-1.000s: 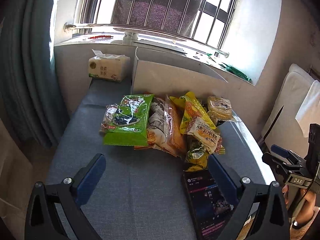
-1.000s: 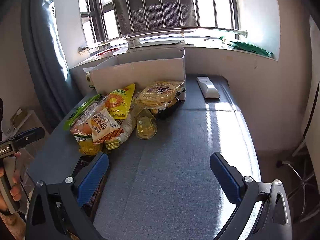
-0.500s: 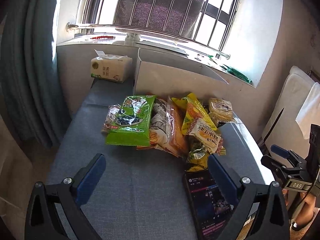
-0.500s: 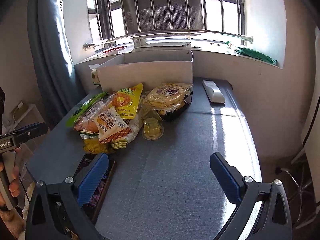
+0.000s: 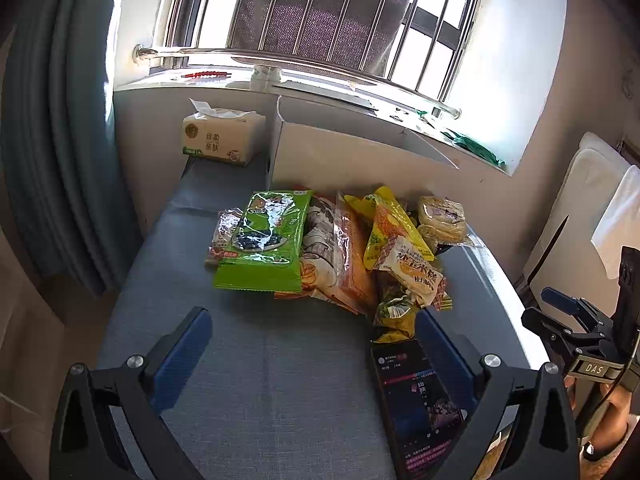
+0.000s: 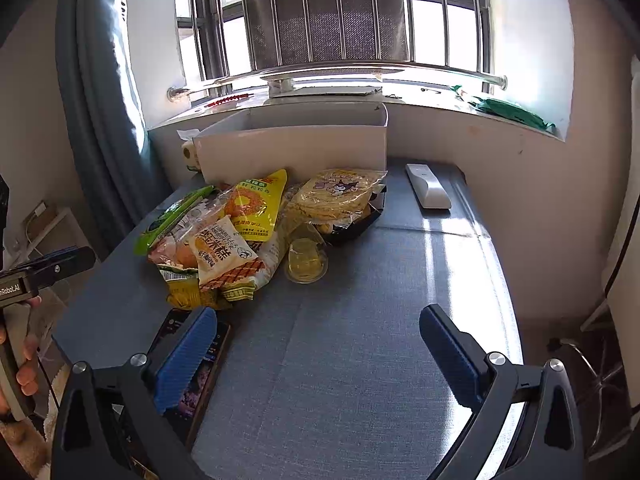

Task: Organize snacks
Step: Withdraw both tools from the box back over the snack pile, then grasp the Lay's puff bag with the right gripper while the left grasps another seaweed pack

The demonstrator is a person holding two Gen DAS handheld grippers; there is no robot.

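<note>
A pile of snack packets lies mid-table in front of a white box. In the left wrist view it holds a green seaweed packet, an orange bread bag, a yellow packet and a small cake packet. The right wrist view shows the yellow packet, the cake packet, a Kuromi cracker pack, a clear jelly cup and the white box. My left gripper is open and empty, short of the pile. My right gripper is open and empty over bare tabletop.
A phone lies at the near edge by the left gripper's right finger; it also shows in the right wrist view. A tissue pack stands back left. A white remote lies back right. The table is grey-blue.
Both grippers have drawn back and risen slightly, so the pile sits a little farther off. Both stay open. No snack has moved.
</note>
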